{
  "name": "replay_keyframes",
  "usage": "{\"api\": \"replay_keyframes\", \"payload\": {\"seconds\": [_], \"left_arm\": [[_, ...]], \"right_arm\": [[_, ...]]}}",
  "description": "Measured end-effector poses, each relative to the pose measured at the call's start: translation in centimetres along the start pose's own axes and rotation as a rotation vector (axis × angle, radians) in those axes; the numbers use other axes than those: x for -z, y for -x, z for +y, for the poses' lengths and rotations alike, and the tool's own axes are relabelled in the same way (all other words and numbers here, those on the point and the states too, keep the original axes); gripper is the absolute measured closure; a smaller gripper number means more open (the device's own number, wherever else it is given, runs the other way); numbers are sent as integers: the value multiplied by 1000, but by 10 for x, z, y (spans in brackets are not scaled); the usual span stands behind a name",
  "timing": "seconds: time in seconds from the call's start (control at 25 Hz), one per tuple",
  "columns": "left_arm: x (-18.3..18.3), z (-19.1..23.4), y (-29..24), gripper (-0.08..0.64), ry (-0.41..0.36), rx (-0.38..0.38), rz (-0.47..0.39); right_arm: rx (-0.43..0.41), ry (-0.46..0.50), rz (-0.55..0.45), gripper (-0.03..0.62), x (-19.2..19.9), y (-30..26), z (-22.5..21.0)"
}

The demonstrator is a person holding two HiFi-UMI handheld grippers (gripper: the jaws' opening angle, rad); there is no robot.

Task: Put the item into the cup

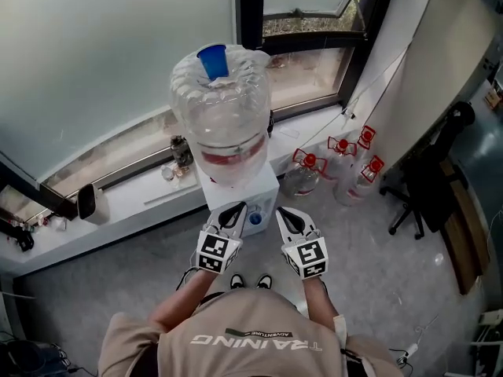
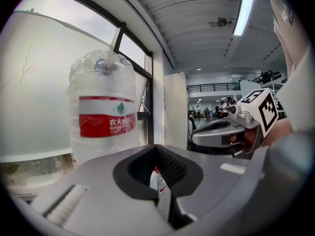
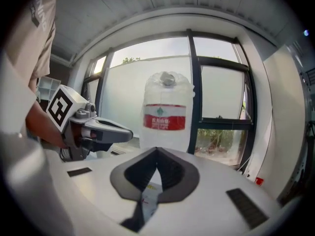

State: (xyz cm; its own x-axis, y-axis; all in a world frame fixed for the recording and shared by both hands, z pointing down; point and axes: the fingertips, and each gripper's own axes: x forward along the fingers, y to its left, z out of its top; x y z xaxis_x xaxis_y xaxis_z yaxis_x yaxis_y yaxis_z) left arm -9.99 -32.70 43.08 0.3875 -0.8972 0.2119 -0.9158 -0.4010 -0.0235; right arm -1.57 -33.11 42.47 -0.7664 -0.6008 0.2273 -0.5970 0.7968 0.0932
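Two grippers are up in front of a white water dispenser (image 1: 263, 197) that stands on the floor (image 1: 369, 273) against the window sill (image 1: 141, 196). The left gripper (image 1: 235, 210) and the right gripper (image 1: 284, 214) sit side by side, just apart, both pointing at the dispenser's front, close to its blue tap (image 1: 255, 218).

Jaws first. In the left gripper view they're pressed together with only a thin seam between them and nothing pinched. Through the dark notch above the seam you can see a small red-capped bottle (image 2: 155, 177) further off. Same deal in the right gripper view: jaws together, nothing held, just a sliver of white showing low in the seam.

On top of the dispenser there's a big clear water jug (image 1: 222, 108), upside down, with a blue cap (image 1: 213, 60) on its upper end and a red label (image 1: 229, 157) round it. To the right of the dispenser, three clear jugs with red handles (image 1: 339, 157) stand on the floor near the window corner, and a black office chair (image 1: 428, 181) is further right. The person's tan shirt (image 1: 251, 332) fills the bottom edge of the head view.

As for the cup and the item, I honestly can't pick out either one in any view.
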Motion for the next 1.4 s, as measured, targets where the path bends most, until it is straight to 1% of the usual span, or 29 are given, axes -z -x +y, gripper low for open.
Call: {"api": "replay_keyframes", "payload": {"seconds": [0.12, 0.32, 0.44, 0.6, 0.68, 0.8, 1.0, 1.4], "left_arm": [[-15, 3, 3, 552, -5, -8, -27], [-31, 10, 3, 552, 16, -31, -51], [-43, 15, 3, 552, 25, -50, -75], [-53, 21, 6, 552, 18, -58, -96], [-49, 23, 8, 552, 13, -57, -86], [-42, 28, 12, 552, 26, -58, -71], [-46, 36, 15, 552, 30, -64, -82], [-43, 33, 15, 552, 37, -31, -87]], "right_arm": [[9, 7, -28, 581, -17, 7, -7], [35, -22, -85, 581, -43, 18, -20], [37, -13, -109, 581, -54, 18, -23], [29, -8, -114, 581, -57, 11, -19], [29, -8, -111, 581, -59, 7, -16], [31, -5, -106, 581, -59, 3, -15], [37, -21, -88, 581, -52, 2, -14], [52, -23, -70, 581, -44, 4, -1]]}}
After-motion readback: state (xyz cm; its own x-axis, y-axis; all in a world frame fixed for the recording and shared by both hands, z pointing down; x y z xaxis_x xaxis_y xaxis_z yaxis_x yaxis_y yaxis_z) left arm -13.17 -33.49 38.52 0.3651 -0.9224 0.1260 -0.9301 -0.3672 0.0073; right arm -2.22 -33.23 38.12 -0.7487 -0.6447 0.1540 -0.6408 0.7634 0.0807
